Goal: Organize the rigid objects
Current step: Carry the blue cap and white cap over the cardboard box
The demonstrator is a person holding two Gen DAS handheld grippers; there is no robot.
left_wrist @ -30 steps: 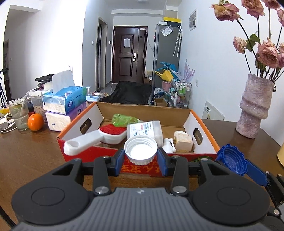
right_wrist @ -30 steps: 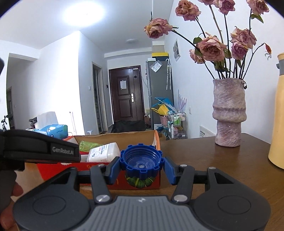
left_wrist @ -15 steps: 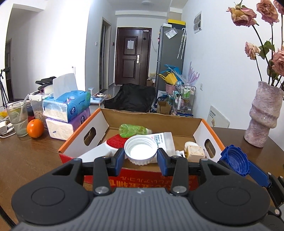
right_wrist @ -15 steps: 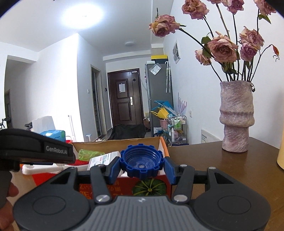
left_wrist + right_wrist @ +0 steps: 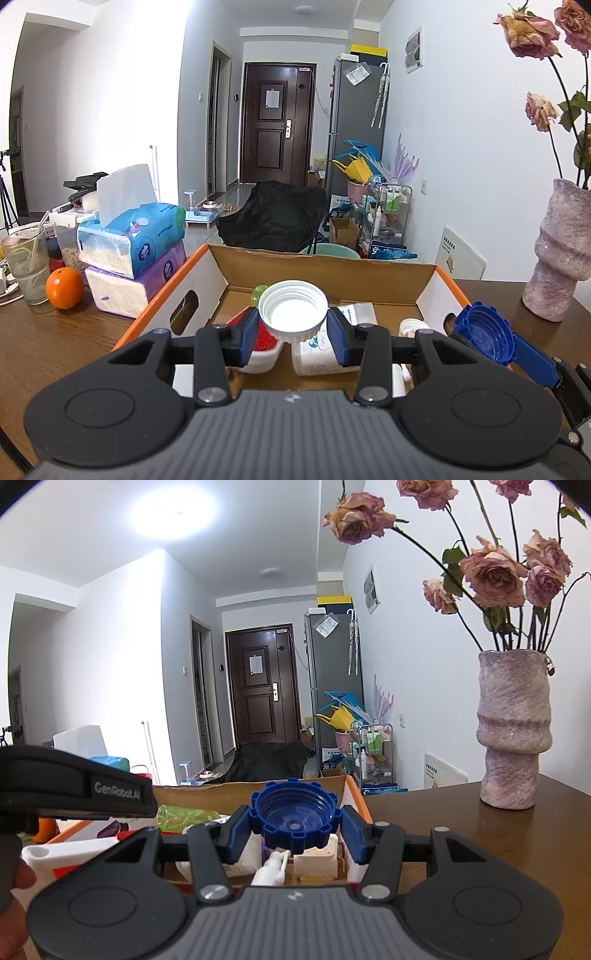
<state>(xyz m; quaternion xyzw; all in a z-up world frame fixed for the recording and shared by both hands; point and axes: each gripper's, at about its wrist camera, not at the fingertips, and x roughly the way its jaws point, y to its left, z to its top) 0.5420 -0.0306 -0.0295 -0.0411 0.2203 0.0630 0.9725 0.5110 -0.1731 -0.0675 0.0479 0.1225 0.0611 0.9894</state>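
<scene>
Only one text reads clearly — "GenRobot.AI", in pale letters on the black side of the left gripper (image 5: 77, 794), seen from the right wrist. Print on the tissue packs (image 5: 133, 236) and the white bottle (image 5: 325, 350) is too small to make out.

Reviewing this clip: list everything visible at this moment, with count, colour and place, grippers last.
white cap: 1, white, held over the box
blue cap: 1, blue, held over the box's right end
cardboard box: 1, orange-edged, table centre
green bottle: 1, green, lying in box
tissue packs: 2, blue on purple, left of box
orange: 1, orange, on table at left
glass: 1, clear, beside orange
vase: 1, pinkish, on table at right, dried roses
left gripper: 1, black and blue, shut on white cap
right gripper: 1, black and blue, shut on blue cap
</scene>
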